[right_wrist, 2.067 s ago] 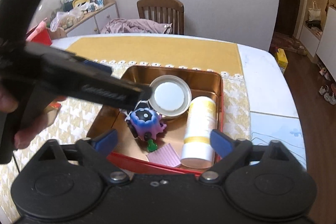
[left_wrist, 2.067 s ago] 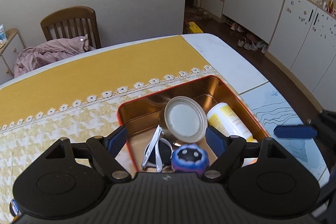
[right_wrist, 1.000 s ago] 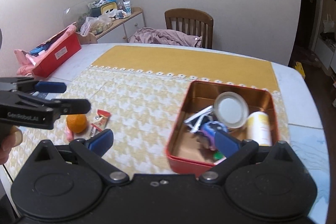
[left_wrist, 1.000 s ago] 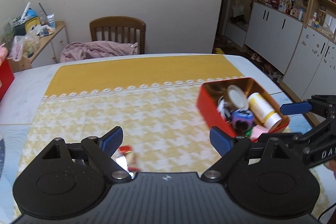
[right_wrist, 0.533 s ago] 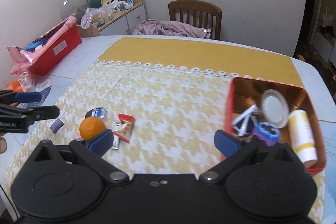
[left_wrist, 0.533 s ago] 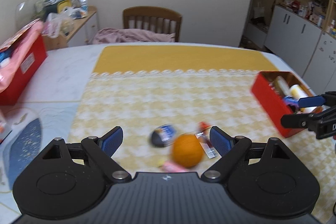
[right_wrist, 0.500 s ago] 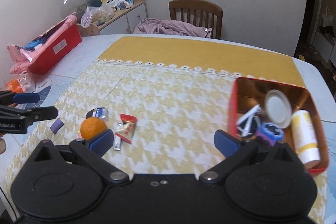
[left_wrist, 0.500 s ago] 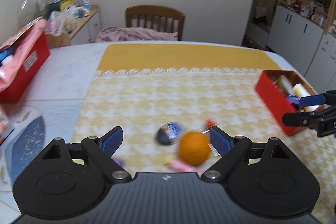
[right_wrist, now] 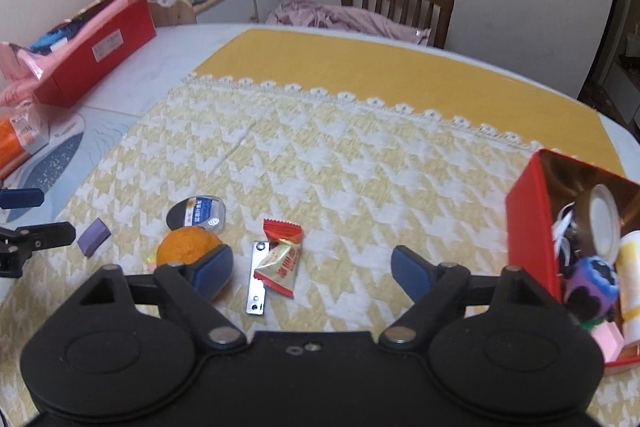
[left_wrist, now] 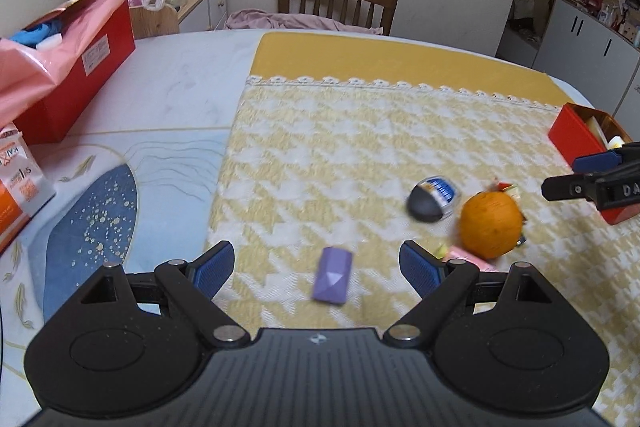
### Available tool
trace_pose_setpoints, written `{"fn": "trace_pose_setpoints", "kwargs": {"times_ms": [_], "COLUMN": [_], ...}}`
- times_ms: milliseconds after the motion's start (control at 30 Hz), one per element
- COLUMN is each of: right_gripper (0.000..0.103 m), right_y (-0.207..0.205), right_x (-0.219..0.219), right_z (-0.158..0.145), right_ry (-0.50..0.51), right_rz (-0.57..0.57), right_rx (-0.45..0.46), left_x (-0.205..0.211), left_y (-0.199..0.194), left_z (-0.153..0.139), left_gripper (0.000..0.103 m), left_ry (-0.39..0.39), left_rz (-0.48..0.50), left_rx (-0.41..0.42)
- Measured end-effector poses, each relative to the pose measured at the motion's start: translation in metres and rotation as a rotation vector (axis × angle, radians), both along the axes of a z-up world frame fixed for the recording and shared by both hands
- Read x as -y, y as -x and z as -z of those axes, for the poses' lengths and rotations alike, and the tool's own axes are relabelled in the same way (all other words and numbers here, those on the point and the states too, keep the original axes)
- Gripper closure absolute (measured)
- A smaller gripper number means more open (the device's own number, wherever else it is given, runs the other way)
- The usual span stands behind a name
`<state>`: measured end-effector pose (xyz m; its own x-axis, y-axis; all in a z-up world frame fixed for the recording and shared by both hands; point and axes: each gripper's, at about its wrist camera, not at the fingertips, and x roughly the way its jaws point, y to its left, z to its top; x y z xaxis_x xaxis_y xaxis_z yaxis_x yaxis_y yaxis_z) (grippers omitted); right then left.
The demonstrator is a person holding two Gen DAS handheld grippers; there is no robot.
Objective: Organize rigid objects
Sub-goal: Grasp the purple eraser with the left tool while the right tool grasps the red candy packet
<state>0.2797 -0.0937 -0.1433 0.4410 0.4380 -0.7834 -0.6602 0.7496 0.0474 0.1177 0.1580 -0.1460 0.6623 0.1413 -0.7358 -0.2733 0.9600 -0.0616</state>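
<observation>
Purple block: small faceted purple block (left_wrist: 333,275) lies on the houndstooth cloth (left_wrist: 340,147), between the left gripper (left_wrist: 316,265) fingers, untouched.
Left fingers: spread, empty.
Right gripper (right_wrist: 312,269): fingers just narrowing, released, over the red candy wrapper (right_wrist: 281,257).
Orange: round orange fruit (left_wrist: 491,223) nearby.
Red tin (right_wrist: 530,223): at the surface's right.

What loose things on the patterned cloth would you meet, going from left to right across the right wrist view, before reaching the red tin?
Purple block → orange → metal clipper → red candy wrapper → red tin.

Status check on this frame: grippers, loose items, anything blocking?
Left gripper open over purple block. Right gripper open, just narrowing, over candy and metal strip. Orange beside; red tin part filled. Nothing blocking.
</observation>
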Motion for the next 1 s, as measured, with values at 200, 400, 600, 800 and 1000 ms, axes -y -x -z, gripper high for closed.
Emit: {"fn": "trace_pose_setpoints", "kwargs": {"times_ms": [200, 400, 600, 800, 1000], "right_gripper": [0.034, 0.055, 0.067, 0.077, 0.082], "right_y": [-0.01, -0.015, -0.02, -0.019, -0.02], "right_x": [-0.016, -0.025, -0.028, -0.031, -0.024], "right_z": [0.018, 0.028, 0.033, 0.034, 0.032], "right_ry": [0.029, 0.033, -0.004, -0.032, -0.059], "right_rz": [-0.008, -0.027, -0.031, -0.043, -0.009], "right_rx": [-0.036, -0.063, -0.097, -0.116, -0.127], "left_x": [-0.003, -0.004, -0.004, 0.004, 0.004], "left_y": [-0.004, -0.007, -0.013, -0.016, -0.019], "left_z": [0.015, 0.023, 0.03, 0.033, 0.032], "left_gripper": [0.014, 0.026, 0.04, 0.051, 0.074], "left_ry": [0.004, 0.019, 0.026, -0.001, -0.012], "left_rz": [0.02, 0.029, 0.035, 0.053, 0.049], "left_rx": [-0.02, -0.034, -0.06, -0.062, -0.064]}}
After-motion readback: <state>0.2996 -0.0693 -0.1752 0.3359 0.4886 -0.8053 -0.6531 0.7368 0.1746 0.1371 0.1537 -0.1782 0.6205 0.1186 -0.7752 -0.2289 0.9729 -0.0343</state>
